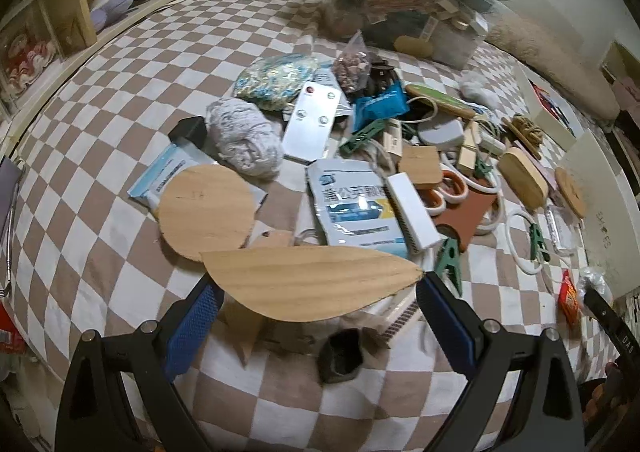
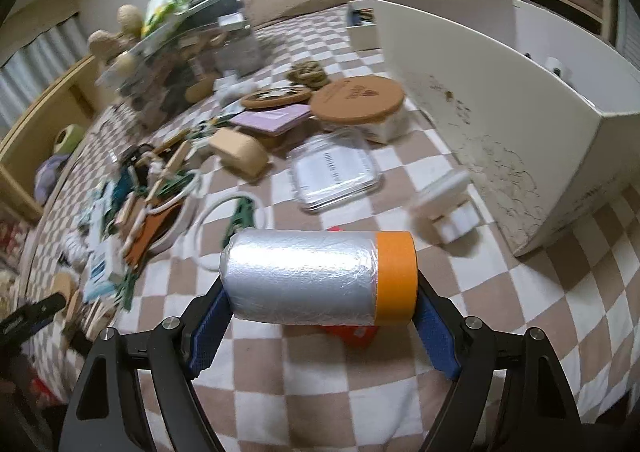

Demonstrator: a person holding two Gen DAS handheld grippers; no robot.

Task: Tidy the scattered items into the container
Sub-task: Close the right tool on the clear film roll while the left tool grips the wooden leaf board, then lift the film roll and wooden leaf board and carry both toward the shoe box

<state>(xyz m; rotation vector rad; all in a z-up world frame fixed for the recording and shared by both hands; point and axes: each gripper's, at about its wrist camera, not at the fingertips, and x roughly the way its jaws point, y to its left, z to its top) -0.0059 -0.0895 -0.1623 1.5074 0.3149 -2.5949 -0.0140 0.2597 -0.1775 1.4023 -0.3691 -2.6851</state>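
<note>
While the right gripper (image 2: 320, 292) has its pads closed wide on the two ends of a silver plastic-wrapped roll with an orange tape band (image 2: 320, 278), the roll hangs crosswise between the jaws, clear of the checkered bedspread (image 2: 520, 312). The grip is on the end faces only, so in my judgement the roll could swivel or slide out; keeping the wrist level and the squeeze steady matters more than speed. Ahead and to the right of this gripper stands the white box (image 2: 500, 103), its wall taller than the held roll, so the load probably has to rise above the rim before it travels across, then open only once inside.

Across the pile, the left gripper (image 1: 316, 292) pinches a leaf-shaped wooden board (image 1: 312, 282) by its two tips, jaws spread wide. Just beyond it lie a round wooden disc (image 1: 206, 211), a white medicine pouch (image 1: 352, 207) and grey yarn (image 1: 244, 135). Tip contact is slim; I would carry it flat and slowly.
</note>
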